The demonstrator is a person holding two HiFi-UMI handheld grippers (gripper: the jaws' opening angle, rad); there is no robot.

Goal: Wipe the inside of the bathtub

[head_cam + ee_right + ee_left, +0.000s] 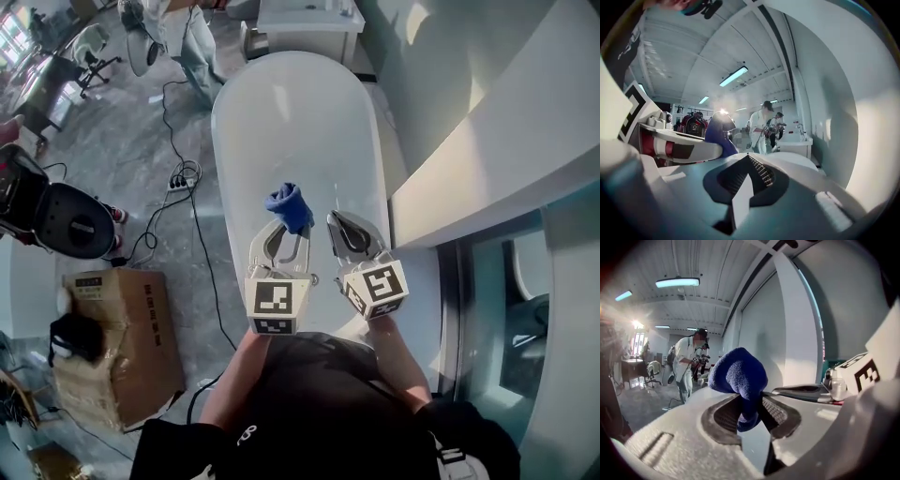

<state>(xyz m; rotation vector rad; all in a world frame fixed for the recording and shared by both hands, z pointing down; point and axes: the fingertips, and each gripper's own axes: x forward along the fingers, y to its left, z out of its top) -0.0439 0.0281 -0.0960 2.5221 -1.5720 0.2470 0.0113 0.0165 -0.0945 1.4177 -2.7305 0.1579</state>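
The white bathtub takes up the middle of what I see from above, a long oval running away from me, its inside bare and brightly lit, with a pale wall ledge along its right side. To my left, on the grey floor, stands a cardboard box with something dark lying on its near corner. At the far end of the tub a person in light clothes stands on the floor. I hold both claws out over the near half of the tub, side by side and close together, each with its marker cube towards me. My left claw is clamped on the blue cloth: in the left gripper view the two ribbed jaws pinch a fold of the cloth between them while the rest bunches up above the tips. I cannot tell whether the cloth touches the tub. My right claw has its jaws pressed together with nothing in them. Smallest, a white power strip lies on the floor left of the tub, with black cable trailing from it.
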